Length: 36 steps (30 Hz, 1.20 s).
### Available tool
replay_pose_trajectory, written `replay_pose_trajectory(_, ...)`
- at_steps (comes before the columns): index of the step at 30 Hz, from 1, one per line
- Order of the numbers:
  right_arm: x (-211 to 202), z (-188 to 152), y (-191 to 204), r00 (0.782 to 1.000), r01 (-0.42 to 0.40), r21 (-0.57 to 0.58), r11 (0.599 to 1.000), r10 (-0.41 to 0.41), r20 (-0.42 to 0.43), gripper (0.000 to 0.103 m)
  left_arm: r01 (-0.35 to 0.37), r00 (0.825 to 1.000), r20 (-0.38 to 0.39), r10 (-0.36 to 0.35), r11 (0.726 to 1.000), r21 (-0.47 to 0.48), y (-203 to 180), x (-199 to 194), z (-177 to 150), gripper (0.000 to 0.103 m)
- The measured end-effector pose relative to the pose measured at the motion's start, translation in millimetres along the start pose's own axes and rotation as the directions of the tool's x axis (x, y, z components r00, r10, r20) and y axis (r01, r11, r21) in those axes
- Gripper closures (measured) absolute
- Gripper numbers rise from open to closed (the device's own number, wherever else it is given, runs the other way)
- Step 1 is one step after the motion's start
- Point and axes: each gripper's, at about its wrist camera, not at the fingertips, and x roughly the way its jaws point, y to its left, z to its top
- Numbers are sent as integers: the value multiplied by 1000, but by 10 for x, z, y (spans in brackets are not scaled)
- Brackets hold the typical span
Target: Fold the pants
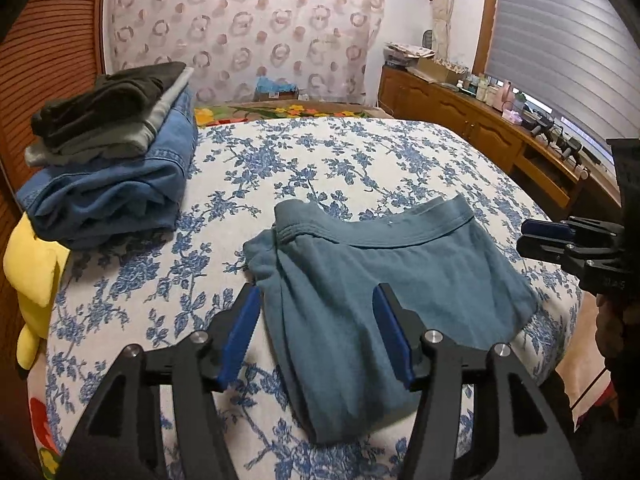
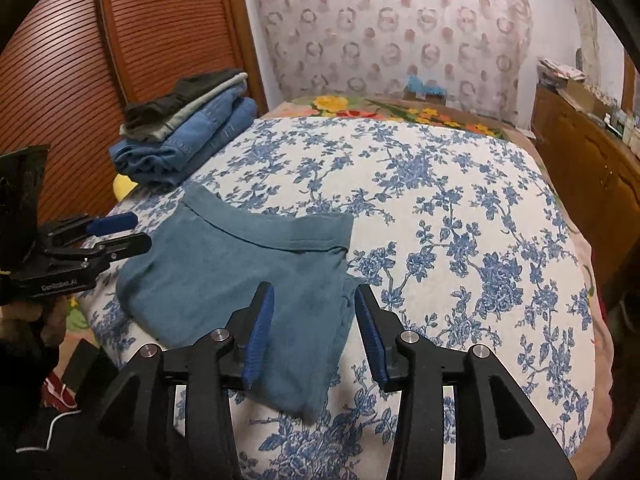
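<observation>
— Where are the pants (image 1: 384,280)?
— Folded on the bed (image 1: 360,152), near edge; left gripper (image 1: 316,312) fingers wide, right gripper (image 2: 314,312) fingers parted, neither gripping cloth

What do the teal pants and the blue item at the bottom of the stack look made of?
Teal pants: soft matte knit, probably cotton jersey or fleece, judging by the limp drape and ribbed waistband. Blue item: almost certainly denim, showing a faded wash, stiff thick folds and visible seams.
</observation>
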Motion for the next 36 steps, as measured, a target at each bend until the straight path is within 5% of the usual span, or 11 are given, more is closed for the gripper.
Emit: replay_pose_trajectory(36, 561, 15, -104, 996, 32, 31, 999, -29, -81, 59, 16, 999, -36, -18, 998, -64, 225, 489, 97, 45)
